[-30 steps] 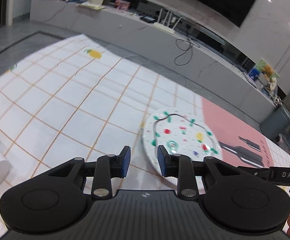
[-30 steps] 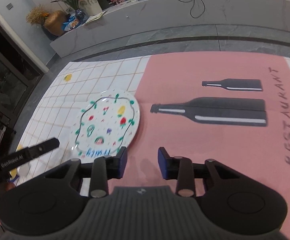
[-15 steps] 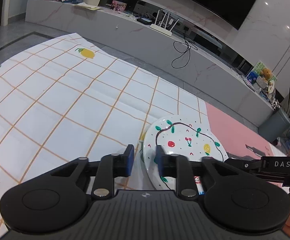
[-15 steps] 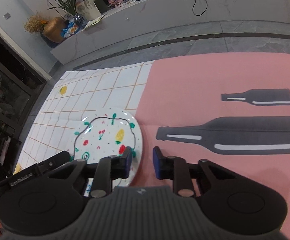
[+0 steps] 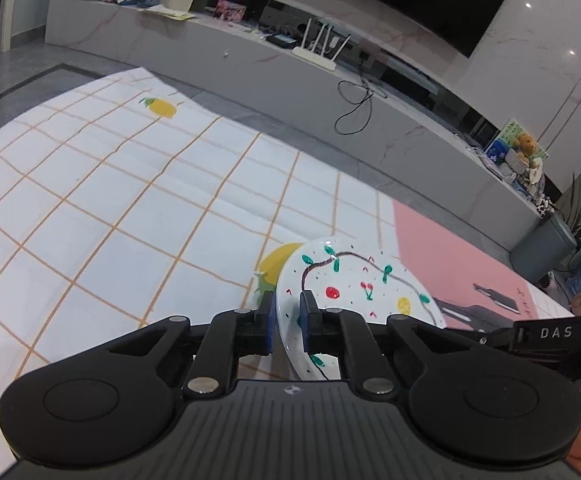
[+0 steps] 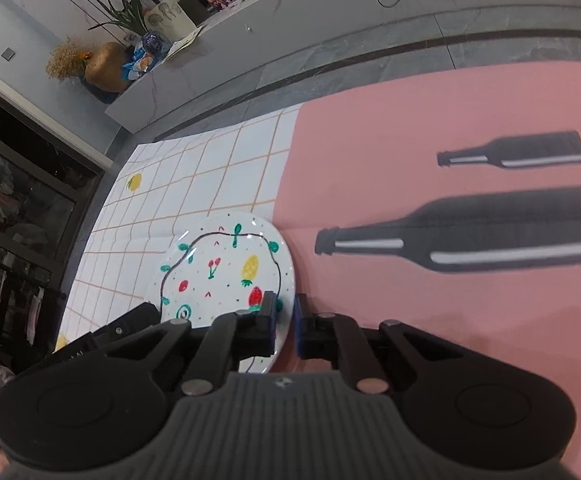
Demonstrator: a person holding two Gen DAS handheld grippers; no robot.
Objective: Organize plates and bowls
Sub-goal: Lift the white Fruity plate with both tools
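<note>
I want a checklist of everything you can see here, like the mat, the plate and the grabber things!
Surface: checked white mat meets pink bottle-print mat on a grey floor.
Job's things: one painted plate, its rim tilted up off the mat; no bowls seen.
Clutter: nothing seen on the mats.
Grippers: left gripper closing on the plate's left rim; right gripper shut on its right rim.
Cables: black cord hanging below a white router.
Surroundings: long marble shelf, potted plant.

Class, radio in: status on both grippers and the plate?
Left gripper closing, fingers astride plate rim. Right gripper shut on opposite rim. Plate straddles checked cloth and pink mat. Nothing blocking.
</note>
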